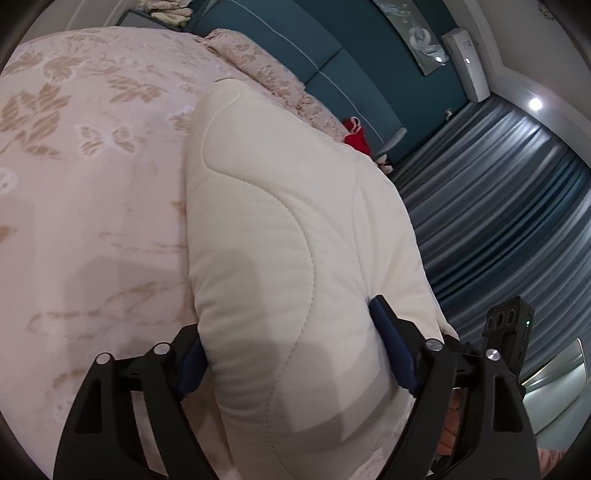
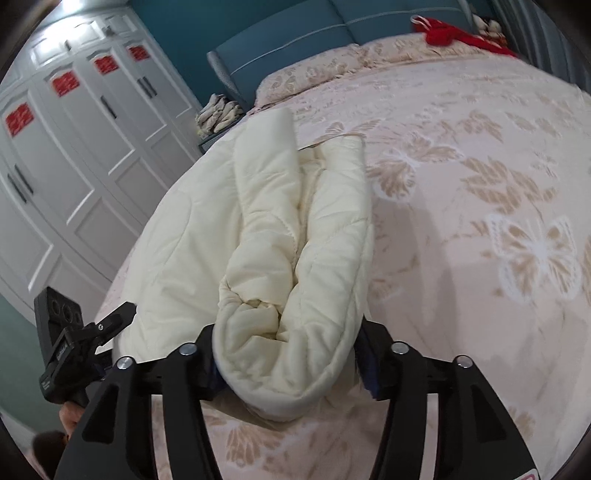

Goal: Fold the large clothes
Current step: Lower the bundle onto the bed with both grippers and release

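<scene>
Pink bedspread (image 2: 480, 184) patterned with tan butterflies; teal headboard (image 2: 295, 40) beyond the bed's far edge; red cloth (image 2: 447, 35) at its far corner; white wardrobe (image 2: 74, 147); striped blue curtains (image 1: 491, 206).

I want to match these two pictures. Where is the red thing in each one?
Left wrist view: the red cloth lies right of centre, upper half, at the bed's far edge by the blue headboard.
Right wrist view: red cloth at top right, on the bed.
Shared landmark: the blue headboard.
</scene>
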`<state>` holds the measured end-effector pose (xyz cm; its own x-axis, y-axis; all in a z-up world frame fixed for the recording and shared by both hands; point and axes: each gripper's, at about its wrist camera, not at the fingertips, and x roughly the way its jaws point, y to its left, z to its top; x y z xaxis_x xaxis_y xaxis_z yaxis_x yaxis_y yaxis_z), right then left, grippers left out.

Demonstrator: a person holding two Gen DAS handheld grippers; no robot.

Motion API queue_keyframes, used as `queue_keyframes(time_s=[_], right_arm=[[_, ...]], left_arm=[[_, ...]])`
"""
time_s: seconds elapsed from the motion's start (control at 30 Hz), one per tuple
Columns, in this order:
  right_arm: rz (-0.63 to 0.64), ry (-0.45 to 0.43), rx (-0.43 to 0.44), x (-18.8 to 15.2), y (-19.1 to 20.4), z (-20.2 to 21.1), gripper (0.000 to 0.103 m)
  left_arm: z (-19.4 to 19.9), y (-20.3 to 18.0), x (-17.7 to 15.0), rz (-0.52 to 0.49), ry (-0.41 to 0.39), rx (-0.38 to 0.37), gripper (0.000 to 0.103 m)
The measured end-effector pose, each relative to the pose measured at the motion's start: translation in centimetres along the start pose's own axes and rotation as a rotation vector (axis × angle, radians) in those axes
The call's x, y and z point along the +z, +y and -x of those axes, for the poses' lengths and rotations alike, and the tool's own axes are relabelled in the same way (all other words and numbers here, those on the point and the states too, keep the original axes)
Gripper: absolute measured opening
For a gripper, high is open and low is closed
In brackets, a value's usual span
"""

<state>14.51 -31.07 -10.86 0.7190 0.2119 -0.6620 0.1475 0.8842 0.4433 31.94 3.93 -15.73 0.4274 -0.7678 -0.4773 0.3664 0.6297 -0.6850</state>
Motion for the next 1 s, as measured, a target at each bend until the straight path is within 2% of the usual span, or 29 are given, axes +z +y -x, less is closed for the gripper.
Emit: queue_keyframes(time_s=[0.07,0.13,0.17,0.23,0.27,0.3,0.33,0.4,0.5,0.53,0.57,0.6,0.67,0.73,0.77,0.83,0.93,1.0], right_arm=[[-0.016,0.003,-0.014,-0.4,-0.3,1.4,0.06],[-0.024,0.0,-0.024,-0.6,-0.6,3.3,0.06],[-0.024,-0.004,-0.031,-0.7,-0.7,4.2,0.06],[-0.014,-0.016,-0.05,-0.4,-0.7,6.0,0.059],[0.002,-0.029,-0.079,-0.2,-0.5,6.6,0.056],[0.029,-0.037,-0.101,0.3,-0.1,7.2,0.044],[0.04,-0.036,-0.102,0.7,0.1,7.3,0.039],[0.042,-0.03,-0.107,1.8,0.6,6.8,0.028],[0.052,-0.012,-0.119,3.1,1.2,5.2,0.021],[0.057,0.005,-0.134,3.4,1.4,4.3,0.02],[0.064,0.033,-0.15,3.4,1.4,3.3,0.018],[0.071,0.053,-0.175,3.2,1.4,2.6,0.013],[0.064,0.116,-0.233,1.9,0.8,1.2,0.01],[0.035,0.145,-0.23,0.5,0.1,0.6,0.009],[0.029,0.16,-0.233,-0.5,-0.1,0.2,0.008],[0.033,0.176,-0.239,-2.0,0.1,-0.5,0.008],[0.12,0.164,-0.303,-2.9,1.2,-1.4,0.008],[0.139,0.171,-0.315,-2.8,1.4,-1.4,0.008]], left_arm=[[0.7,-0.3,0.0,0.003,0.001,0.043,0.088],[2.1,-1.0,0.2,-0.019,-0.011,0.134,0.092],[3.2,-1.6,0.2,-0.035,-0.013,0.196,0.093],[4.9,-2.4,0.2,-0.045,-0.012,0.269,0.093],[6.1,-2.9,0.1,-0.049,-0.017,0.295,0.092],[8.1,-3.9,-0.4,-0.057,-0.034,0.289,0.092],[8.9,-4.7,-0.6,-0.071,-0.037,0.275,0.092],[10.4,-6.9,-2.3,-0.163,-0.006,0.265,0.092],[8.4,-9.0,-5.3,-0.291,0.11,0.359,0.09],[7.4,-9.1,-5.5,-0.307,0.13,0.381,0.085],[6.1,-8.9,-6.0,-0.316,0.163,0.427,0.077],[5.2,-8.5,-6.1,-0.312,0.178,0.455,0.074],[4.3,-7.6,-6.2,-0.292,0.184,0.504,0.07],[3.8,-6.7,-5.7,-0.277,0.161,0.564,0.07],[3.9,-6.4,-5.3,-0.27,0.154,0.568,0.07],[3.6,-5.6,-4.5,-0.262,0.158,0.575,0.071],[2.7,-5.2,-4.4,-0.331,0.153,0.654,0.073],[2.3,-4.2,-4.0,-0.286,0.165,0.658,0.075]])
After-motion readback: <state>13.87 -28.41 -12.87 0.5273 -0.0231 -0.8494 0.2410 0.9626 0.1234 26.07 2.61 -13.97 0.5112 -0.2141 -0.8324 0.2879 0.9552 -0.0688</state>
